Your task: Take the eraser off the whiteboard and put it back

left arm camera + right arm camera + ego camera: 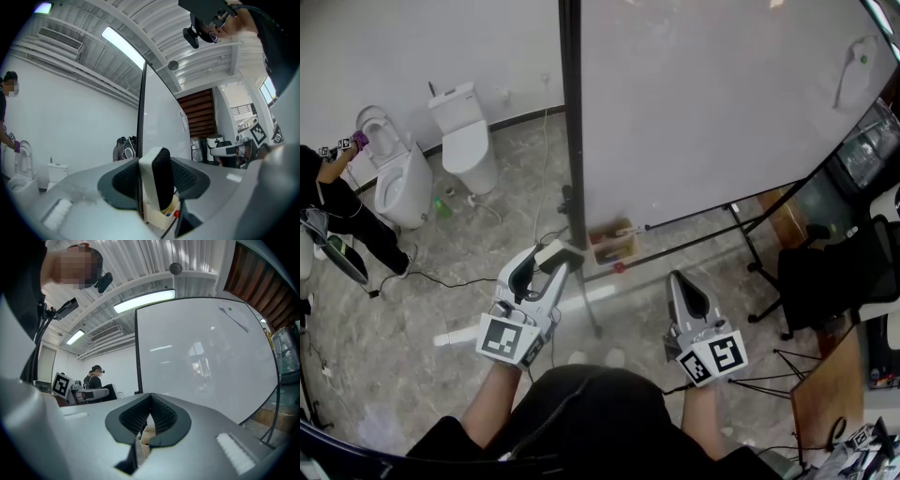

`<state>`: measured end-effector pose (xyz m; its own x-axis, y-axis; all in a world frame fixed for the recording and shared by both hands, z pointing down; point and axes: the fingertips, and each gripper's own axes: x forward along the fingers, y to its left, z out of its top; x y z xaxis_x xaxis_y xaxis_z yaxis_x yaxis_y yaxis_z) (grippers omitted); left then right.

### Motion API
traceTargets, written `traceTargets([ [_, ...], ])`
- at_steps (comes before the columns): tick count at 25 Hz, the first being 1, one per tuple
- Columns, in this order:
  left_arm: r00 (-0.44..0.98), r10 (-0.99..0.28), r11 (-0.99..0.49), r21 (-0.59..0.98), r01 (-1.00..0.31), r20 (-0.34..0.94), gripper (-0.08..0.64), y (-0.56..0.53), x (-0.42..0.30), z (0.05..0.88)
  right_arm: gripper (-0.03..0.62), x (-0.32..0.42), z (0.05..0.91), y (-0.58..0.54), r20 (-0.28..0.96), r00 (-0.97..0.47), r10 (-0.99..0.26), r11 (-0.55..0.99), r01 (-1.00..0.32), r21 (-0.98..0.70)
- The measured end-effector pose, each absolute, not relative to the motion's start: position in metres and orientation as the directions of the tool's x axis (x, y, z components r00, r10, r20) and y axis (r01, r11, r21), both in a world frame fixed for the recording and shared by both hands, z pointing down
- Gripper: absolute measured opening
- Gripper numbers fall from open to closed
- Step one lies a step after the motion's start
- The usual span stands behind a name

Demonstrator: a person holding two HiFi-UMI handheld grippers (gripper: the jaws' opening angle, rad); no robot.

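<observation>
White plastic backed with black felt fills the left tool: its jaws stand partly open and are clamped on the eraser, which sits upright on edge between the ribbed pads, white shell toward frame left and felt toward frame right in the left gripper view. So the eraser is off the whiteboard and in the air, low and left of centre in the head view, just in front of the board's black post. The right tool has its jaws closed tip to tip with nothing in them, and it hangs level at lower centre-right, apart from the eraser.

Beyond the tools, a small box of pens hangs at the foot of the board, near the eraser. Two toilets stand on the stone floor at upper left, where a person works.

The take-off looks done; what remains is the return. To do it well, carry the eraser right of the post onto the open white surface, turn the wrist so a broad face meets the board flat rather than on an edge, and press lightly before letting the jaws spread. Which face holds to the board I cannot tell from here; probably the felt side. Release only once it sits without sliding, then draw straight back so the pads do not drag it off.
</observation>
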<state>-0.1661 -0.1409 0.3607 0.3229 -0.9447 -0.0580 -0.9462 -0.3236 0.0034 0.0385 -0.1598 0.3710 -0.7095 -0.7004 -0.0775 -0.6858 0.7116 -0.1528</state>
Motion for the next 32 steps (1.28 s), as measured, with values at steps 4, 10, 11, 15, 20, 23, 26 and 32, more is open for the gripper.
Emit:
traceTargets([
  [4, 0.33, -0.943, -0.33, -0.004, -0.944, -0.055, 0.206, -0.144, -0.165, 0.362, 0.009, 0.04, 0.371, -0.16, -0.082, -0.705, -0.705, 0.707, -0.689, -0.158],
  [10, 0.357, -0.933, -0.356, -0.022, -0.934, -0.047, 0.207, -0.155, -0.152, 0.363, 0.009, 0.048, 0.372, -0.161, -0.082, -0.692, -0.717, 0.694, -0.7, -0.166],
  [11, 0.364, -0.93, -0.363, -0.025, -0.931, -0.046, 0.209, -0.157, -0.149, 0.364, 0.009, 0.05, 0.372, -0.161, -0.081, -0.689, -0.72, 0.692, -0.703, -0.166],
  [15, 0.398, -0.917, -0.396, -0.04, -0.917, -0.026, 0.212, -0.168, -0.137, 0.373, 0.009, 0.058, 0.373, -0.161, -0.079, -0.675, -0.734, 0.677, -0.717, -0.166],
  [20, 0.431, -0.902, -0.431, -0.061, -0.9, 0.019, 0.213, -0.184, -0.126, 0.389, 0.009, 0.071, 0.375, -0.161, -0.073, -0.651, -0.755, 0.653, -0.738, -0.168],
  [23, 0.454, -0.89, -0.455, -0.081, -0.887, 0.034, 0.213, -0.191, -0.117, 0.396, 0.009, 0.076, 0.375, -0.16, -0.072, -0.64, -0.765, 0.642, -0.748, -0.166],
  [26, 0.463, -0.884, -0.467, -0.101, -0.879, 0.058, 0.213, -0.201, -0.107, 0.402, 0.009, 0.08, 0.376, -0.159, -0.072, -0.63, -0.774, 0.632, -0.757, -0.165],
  [32, 0.492, -0.866, -0.499, -0.102, -0.86, 0.089, 0.215, -0.218, -0.09, 0.421, 0.009, 0.09, 0.38, -0.158, -0.064, -0.603, -0.795, 0.604, -0.779, -0.17],
])
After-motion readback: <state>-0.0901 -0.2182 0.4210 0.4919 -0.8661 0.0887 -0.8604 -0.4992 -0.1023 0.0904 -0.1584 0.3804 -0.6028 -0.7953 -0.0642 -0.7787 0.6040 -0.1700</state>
